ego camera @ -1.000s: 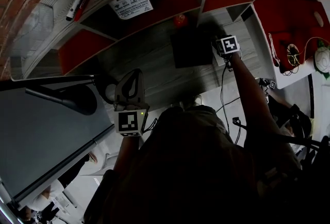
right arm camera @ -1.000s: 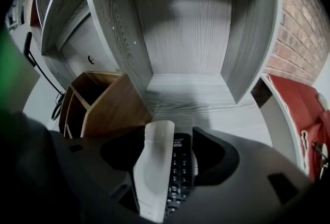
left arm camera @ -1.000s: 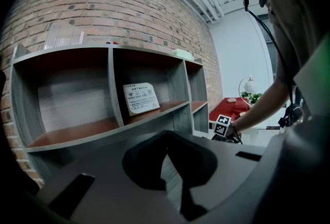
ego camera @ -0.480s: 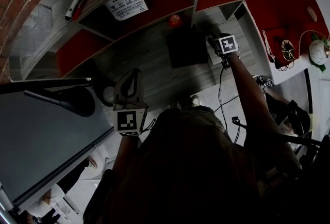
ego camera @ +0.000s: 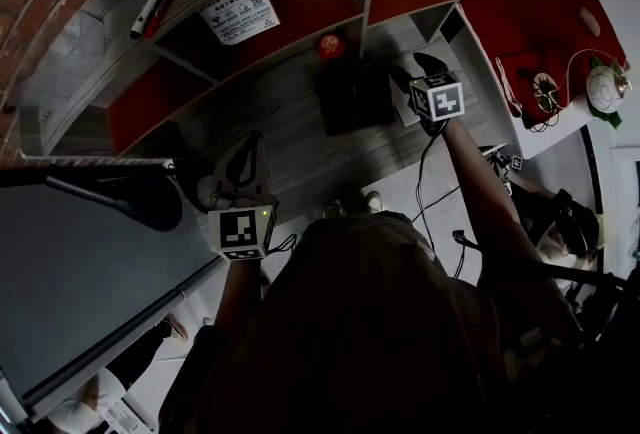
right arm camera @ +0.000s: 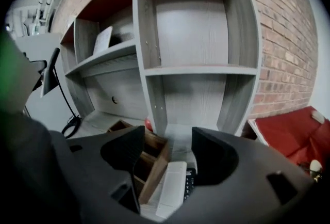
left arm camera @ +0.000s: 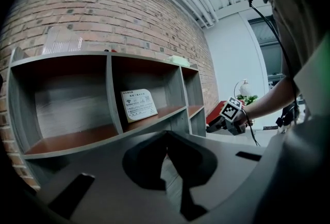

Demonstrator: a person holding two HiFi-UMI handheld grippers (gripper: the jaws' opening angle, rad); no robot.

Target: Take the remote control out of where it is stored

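Nearest the lens, lower centre of the right gripper view: right gripper (right arm camera: 167,138), jaws wide apart, gripping nothing. Between them, a dark keyed remote control (right arm camera: 189,185), flat beside a white slab (right arm camera: 171,189) on its left. Just left of that, a wooden compartment box (right arm camera: 152,155). Seemingly outside the box, on the bench (right arm camera: 100,118). Fits either a remote kept beside the box or one lifted out of it and set down.

On any closing of the jaws here: could catch the white slab along with the remote, or the slab alone, with no visible gap between the two. Could pinch only a thin edge and let the remote tip out. Could knock the box wall or the shelf upright (right arm camera: 154,104) just beyond, with little room under the shelf.

No help likely from the left gripper (left arm camera: 166,138): jaws together, empty, well apart from the right one.

Only a sliver of the remote on show past the right jaw; length and far end cut off. Tray or bare bench underneath: cannot tell. White slab: second remote or something else, unclear. Head view too dim to find the remote, with the right gripper covering that spot.
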